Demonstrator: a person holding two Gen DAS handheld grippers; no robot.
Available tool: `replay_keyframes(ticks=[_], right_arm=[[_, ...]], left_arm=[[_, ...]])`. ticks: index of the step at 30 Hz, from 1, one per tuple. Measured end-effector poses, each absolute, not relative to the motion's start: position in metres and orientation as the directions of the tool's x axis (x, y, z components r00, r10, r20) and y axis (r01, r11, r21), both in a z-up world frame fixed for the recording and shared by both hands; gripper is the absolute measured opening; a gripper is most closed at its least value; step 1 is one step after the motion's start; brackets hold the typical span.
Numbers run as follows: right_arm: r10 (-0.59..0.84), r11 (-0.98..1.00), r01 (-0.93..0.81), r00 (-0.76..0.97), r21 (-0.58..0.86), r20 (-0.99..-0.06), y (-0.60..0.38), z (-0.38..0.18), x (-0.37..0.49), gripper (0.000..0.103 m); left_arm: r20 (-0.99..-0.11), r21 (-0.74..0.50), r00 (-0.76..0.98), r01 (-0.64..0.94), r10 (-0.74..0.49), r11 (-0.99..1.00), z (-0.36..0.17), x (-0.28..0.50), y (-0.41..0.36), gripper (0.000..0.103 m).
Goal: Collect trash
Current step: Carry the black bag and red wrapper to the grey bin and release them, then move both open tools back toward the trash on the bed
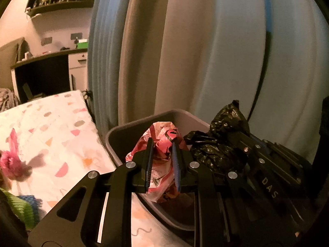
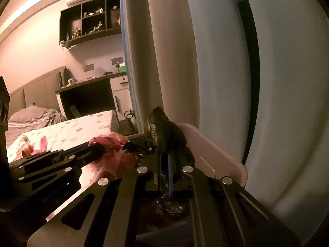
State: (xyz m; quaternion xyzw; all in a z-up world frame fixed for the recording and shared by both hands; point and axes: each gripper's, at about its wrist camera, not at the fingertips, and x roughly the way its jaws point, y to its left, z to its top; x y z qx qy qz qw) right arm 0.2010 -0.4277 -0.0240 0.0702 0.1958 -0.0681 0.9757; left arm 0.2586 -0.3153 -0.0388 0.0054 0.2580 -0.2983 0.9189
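Our left gripper is pinching the gathered top of a pink-and-white plastic bag that sits in the grey bin, while our right gripper is pressed nearly together on the bunched neck of a black plastic bag beside it in the same bin, which stands just beside the bed in front of the curtain. We judge both bags soft, crinkly and light, with thin slippery film that could tear or slide. We think the best hold is low on the twisted neck, where the layers bunch thickest.
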Motion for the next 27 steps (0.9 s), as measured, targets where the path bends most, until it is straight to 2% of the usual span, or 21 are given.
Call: replay_keyframes(ticks=[3,6,7,8,9,12,14,17,22,25,27], right_arm=[[-0.105,0.981,0.162,0.911,0.111,-0.398,-0.428,-0.027,0.203,0.006],[-0.108,0.981,0.164,0.909,0.107,-0.404,-0.429,-0.028,0.204,0.007],[-0.108,0.98,0.165,0.907,0.107,-0.407,-0.429,-0.029,0.205,0.01],[-0.11,0.98,0.167,0.905,0.107,-0.411,-0.429,-0.03,0.205,0.016],[-0.113,0.979,0.171,0.905,0.108,-0.411,-0.43,-0.031,0.205,0.021],[-0.116,0.977,0.178,0.903,0.115,-0.413,-0.434,-0.034,0.203,0.025],[-0.12,0.976,0.183,0.903,0.117,-0.413,-0.436,-0.035,0.201,0.032],[-0.129,0.975,0.191,0.904,0.116,-0.408,-0.438,-0.035,0.198,0.035],[-0.148,0.971,0.209,0.906,0.113,-0.397,-0.438,-0.033,0.188,0.046],[-0.163,0.97,0.22,0.908,0.107,-0.386,-0.436,-0.032,0.179,0.056],[-0.175,0.966,0.232,0.909,0.111,-0.378,-0.434,-0.03,0.171,0.066]], left_arm=[[-0.487,-0.149,0.674,0.563,-0.556,0.813,-0.044,0.261,-0.316,0.019],[-0.5,-0.15,0.668,0.56,-0.552,0.815,-0.047,0.263,-0.316,0.028],[-0.502,-0.155,0.665,0.559,-0.552,0.815,-0.048,0.263,-0.315,0.037],[-0.502,-0.166,0.657,0.564,-0.562,0.809,-0.048,0.263,-0.314,0.042],[-0.501,-0.167,0.657,0.565,-0.563,0.808,-0.048,0.263,-0.313,0.044],[-0.497,-0.151,0.671,0.557,-0.55,0.816,-0.047,0.259,-0.313,0.053],[-0.499,-0.156,0.67,0.554,-0.549,0.818,-0.046,0.257,-0.311,0.06],[-0.489,-0.153,0.688,0.537,-0.536,0.829,-0.044,0.255,-0.307,0.069],[-0.472,-0.145,0.718,0.51,-0.512,0.848,-0.036,0.246,-0.298,0.078],[-0.463,-0.133,0.742,0.482,-0.484,0.866,-0.032,0.24,-0.29,0.082],[-0.459,-0.121,0.757,0.464,-0.464,0.878,-0.029,0.234,-0.285,0.083]])
